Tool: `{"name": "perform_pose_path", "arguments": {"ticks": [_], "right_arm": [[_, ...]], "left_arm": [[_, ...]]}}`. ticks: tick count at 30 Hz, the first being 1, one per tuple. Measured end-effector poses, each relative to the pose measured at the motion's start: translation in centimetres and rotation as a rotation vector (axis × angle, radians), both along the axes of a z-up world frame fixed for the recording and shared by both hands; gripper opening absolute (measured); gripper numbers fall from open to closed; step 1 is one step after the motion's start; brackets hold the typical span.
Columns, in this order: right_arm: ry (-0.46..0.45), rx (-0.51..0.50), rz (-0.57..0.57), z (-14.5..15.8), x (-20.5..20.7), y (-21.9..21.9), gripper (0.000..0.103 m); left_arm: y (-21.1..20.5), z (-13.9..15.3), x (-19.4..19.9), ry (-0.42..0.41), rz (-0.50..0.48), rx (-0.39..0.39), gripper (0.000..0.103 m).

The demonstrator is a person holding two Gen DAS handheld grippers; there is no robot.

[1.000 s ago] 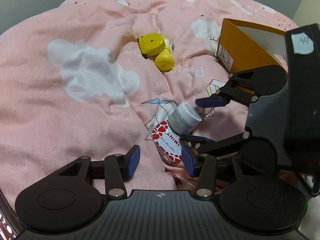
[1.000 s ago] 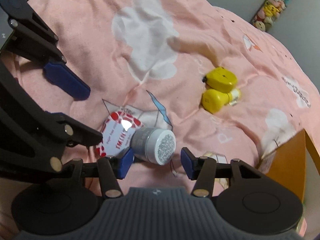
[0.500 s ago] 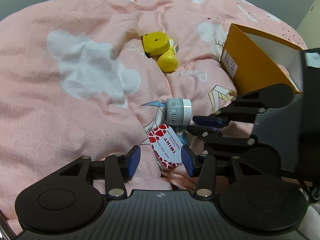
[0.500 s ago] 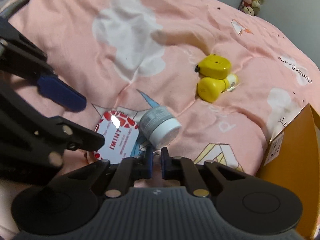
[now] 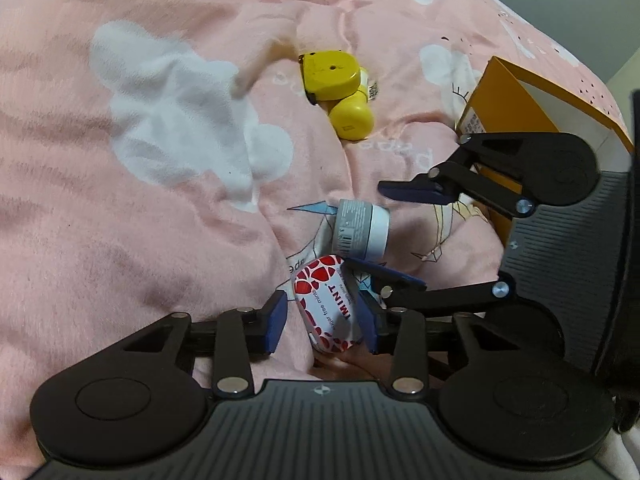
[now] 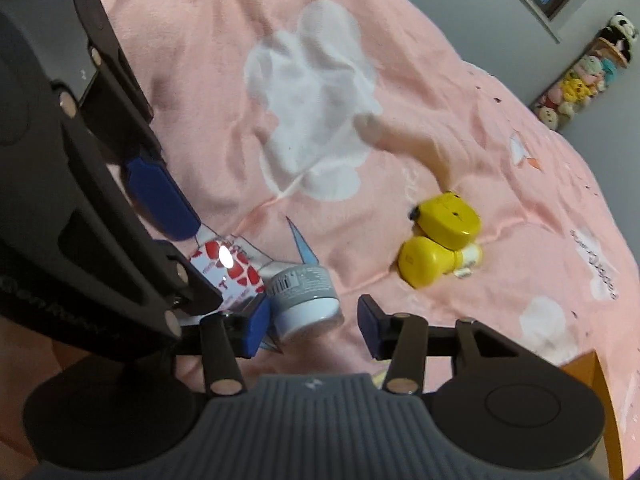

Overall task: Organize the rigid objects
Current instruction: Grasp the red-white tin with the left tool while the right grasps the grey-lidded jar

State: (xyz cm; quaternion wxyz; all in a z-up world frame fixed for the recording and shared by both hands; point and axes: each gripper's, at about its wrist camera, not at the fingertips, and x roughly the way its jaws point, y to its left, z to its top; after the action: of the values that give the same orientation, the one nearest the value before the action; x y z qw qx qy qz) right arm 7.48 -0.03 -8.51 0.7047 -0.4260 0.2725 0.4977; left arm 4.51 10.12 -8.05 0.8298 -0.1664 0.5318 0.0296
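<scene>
- Closing my left gripper [image 5: 322,322] on the mint tin [image 5: 327,304]: the tin sits between the narrowing jaws, tilted on the soft pink duvet [image 5: 120,240], pads not clearly biting yet.
- Grey jar [image 5: 362,229] lies on its side just past the tin, nearly touching it, so things are tight there.
- My right gripper [image 6: 312,322] is opening, straddling that jar, left pad right beside it, nothing clamped.
- Yellow tape measure [image 5: 330,76] and yellow bottle [image 5: 352,118] huddle farther off, well apart.
- Orange box [image 5: 516,112] stands open at the right edge, probably the drop spot, with clear bedding in between.
</scene>
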Motion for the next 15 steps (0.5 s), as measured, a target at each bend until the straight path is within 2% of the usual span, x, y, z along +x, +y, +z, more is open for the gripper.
{"name": "perform_pose_path", "arguments": {"ticks": [2, 4, 8, 11, 15], "right_arm": [[0.025, -0.006, 0.004, -0.3, 0.4, 0.3, 0.047], [0.052, -0.014, 0.002, -0.7, 0.6, 0.5, 0.041], [0.056, -0.009, -0.024, -0.8, 0.6, 0.4, 0.041], [0.049, 0.007, -0.076, -0.4, 0.4, -0.3, 0.041], [0.105, 0.05, -0.163, 0.5, 0.3, -2.1, 0.041]], "left_arm": [[0.1, -0.1, 0.0, -0.001, -0.002, -0.007, 0.046], [0.1, -0.1, 0.0, -0.001, -0.002, -0.015, 0.046], [0.1, -0.3, 0.2, 0.002, -0.001, -0.024, 0.046], [0.2, -0.7, 0.5, 0.011, 0.011, -0.039, 0.047], [0.2, -1.4, 1.2, 0.026, 0.033, -0.056, 0.048]]}}
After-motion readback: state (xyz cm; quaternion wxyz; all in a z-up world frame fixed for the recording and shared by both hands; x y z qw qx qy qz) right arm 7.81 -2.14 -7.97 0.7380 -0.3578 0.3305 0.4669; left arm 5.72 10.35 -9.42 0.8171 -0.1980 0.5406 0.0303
